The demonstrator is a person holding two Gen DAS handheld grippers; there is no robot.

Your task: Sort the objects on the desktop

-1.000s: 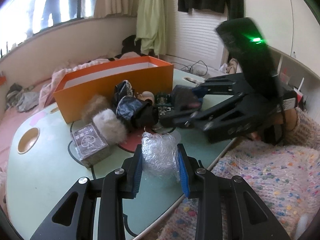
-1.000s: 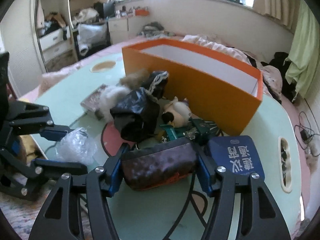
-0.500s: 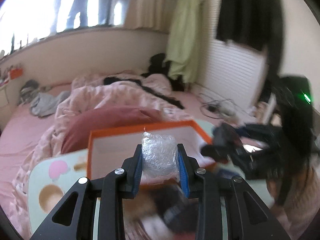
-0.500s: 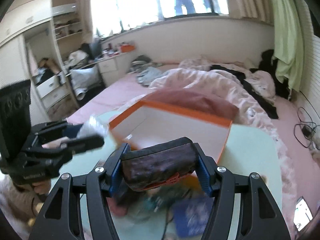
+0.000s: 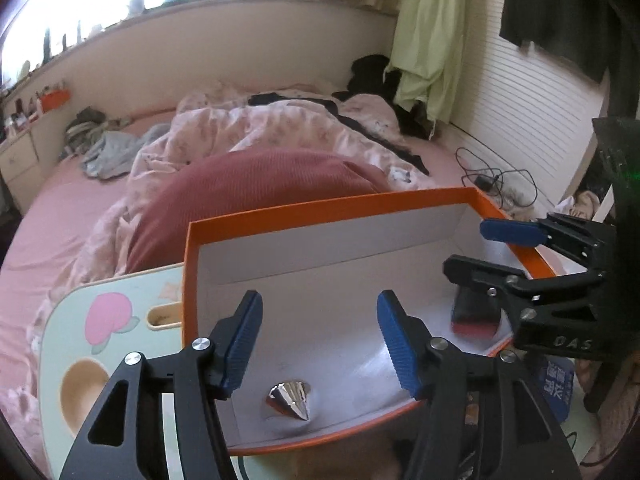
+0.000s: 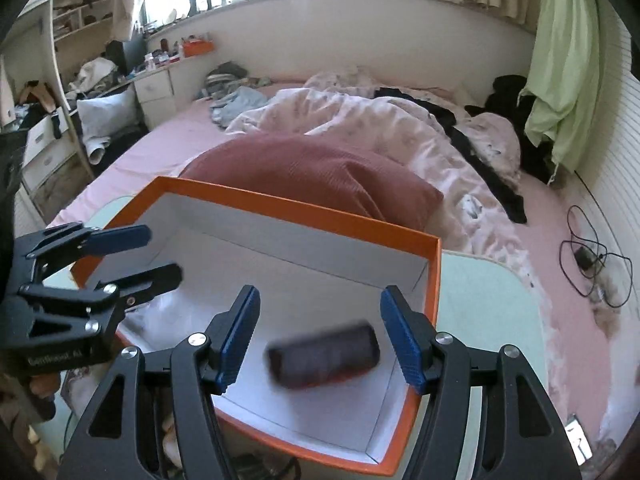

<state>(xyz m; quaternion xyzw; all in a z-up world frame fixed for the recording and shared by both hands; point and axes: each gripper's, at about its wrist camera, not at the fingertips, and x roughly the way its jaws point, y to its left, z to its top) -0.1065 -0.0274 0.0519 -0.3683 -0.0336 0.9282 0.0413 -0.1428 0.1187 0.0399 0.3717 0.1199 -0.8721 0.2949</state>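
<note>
**Both claws spread wide over the orange box**

The left claw [image 5: 320,344] hangs wide and empty above the orange box [image 5: 328,208], with the crinkled clear wrap [image 5: 289,398] lying on the white floor at the near left. The right claw [image 6: 320,336] is also wide and empty; the dark pouch [image 6: 324,354] appears blurred below it, at the box's right end. The box sits on the pale green worktop [image 6: 488,300].

Box interior [image 5: 340,320] open — orange walls [image 6: 296,206] around.

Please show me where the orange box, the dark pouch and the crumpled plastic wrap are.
orange box [image 6: 434,280]: right wrist view, right wall.
dark pouch [image 6: 324,354]: right wrist view, its middle.
crumpled plastic wrap [image 5: 290,398]: left wrist view, shiny top.
</note>
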